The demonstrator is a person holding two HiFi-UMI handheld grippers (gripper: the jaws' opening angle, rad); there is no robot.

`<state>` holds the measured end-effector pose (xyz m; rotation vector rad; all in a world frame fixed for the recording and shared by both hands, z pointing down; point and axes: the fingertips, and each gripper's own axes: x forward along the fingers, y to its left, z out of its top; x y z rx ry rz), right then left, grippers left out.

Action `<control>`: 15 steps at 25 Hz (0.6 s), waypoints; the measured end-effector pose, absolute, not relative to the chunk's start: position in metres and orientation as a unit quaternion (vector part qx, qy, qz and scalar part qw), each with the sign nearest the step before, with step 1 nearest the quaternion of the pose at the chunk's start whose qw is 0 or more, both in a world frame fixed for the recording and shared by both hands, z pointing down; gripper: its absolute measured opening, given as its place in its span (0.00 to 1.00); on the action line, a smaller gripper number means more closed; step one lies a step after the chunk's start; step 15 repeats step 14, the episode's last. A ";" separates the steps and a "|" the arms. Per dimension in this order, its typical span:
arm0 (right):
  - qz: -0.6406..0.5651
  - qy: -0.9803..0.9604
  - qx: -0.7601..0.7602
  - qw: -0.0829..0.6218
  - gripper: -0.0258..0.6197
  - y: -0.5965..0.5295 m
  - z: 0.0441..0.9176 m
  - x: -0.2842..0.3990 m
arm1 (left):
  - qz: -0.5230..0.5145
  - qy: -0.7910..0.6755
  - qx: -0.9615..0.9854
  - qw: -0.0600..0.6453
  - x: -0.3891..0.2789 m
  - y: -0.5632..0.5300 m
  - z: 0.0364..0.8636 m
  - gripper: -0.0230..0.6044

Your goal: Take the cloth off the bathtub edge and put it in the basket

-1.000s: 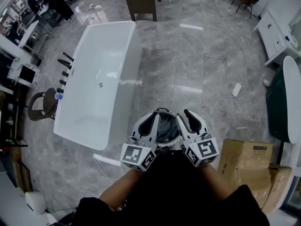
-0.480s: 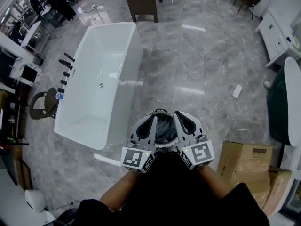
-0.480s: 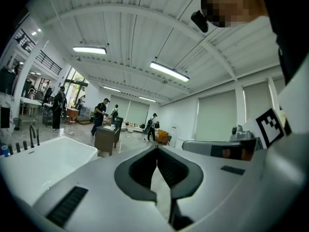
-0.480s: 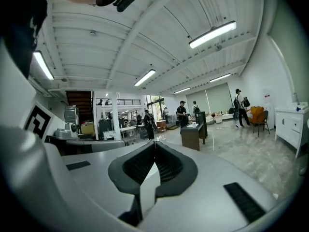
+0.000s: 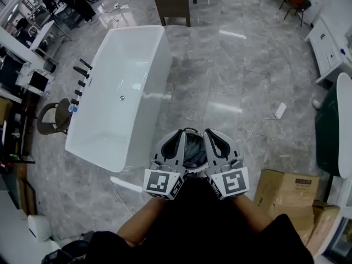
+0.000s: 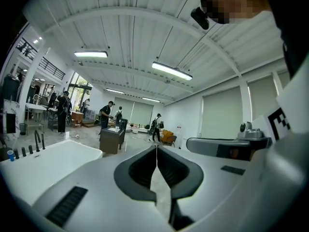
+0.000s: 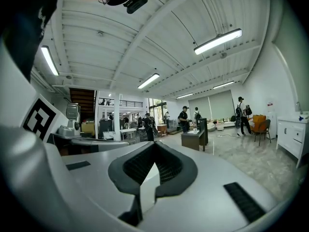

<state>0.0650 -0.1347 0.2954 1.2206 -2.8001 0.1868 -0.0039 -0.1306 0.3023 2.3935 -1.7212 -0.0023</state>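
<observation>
Both grippers are tucked in close to the body, bottom centre of the head view. The left gripper (image 5: 180, 132) is closed, jaws pressed together with nothing in them. The right gripper (image 5: 209, 132) has just been closing its jaws, and they meet now too, empty as well. Between the two you can see a bit of the basket (image 5: 190, 130) with the grey cloth (image 5: 193, 150) lying inside it, mostly hidden by the grippers. The white bathtub (image 5: 118, 100) is up in the left half of the frame, well apart from the basket, with dark taps (image 5: 81, 78) along its left rim. Cardboard boxes (image 5: 286, 188) sit at the lower right
</observation>
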 end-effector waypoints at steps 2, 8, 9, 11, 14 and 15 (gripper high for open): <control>0.060 -0.914 0.399 0.041 0.09 -0.133 0.295 0.066 | 0.001 -0.578 0.810 0.097 0.000 -0.128 0.303 0.06; 0.070 -0.912 0.402 0.047 0.09 -0.127 0.308 0.067 | -0.012 -0.536 0.838 0.099 0.018 -0.121 0.307 0.06; 0.071 -0.911 0.403 0.048 0.09 -0.125 0.311 0.067 | -0.012 -0.533 0.840 0.098 0.020 -0.119 0.308 0.06; 0.073 -0.910 0.405 0.050 0.09 -0.124 0.315 0.068 | -0.019 -0.527 0.844 0.096 0.022 -0.116 0.310 0.06; 0.073 -0.908 0.408 0.052 0.09 -0.124 0.318 0.069 | -0.034 -0.520 0.848 0.096 0.024 -0.115 0.309 0.06; 0.073 -0.908 0.408 0.052 0.09 -0.124 0.318 0.069 | -0.034 -0.520 0.848 0.096 0.024 -0.115 0.309 0.06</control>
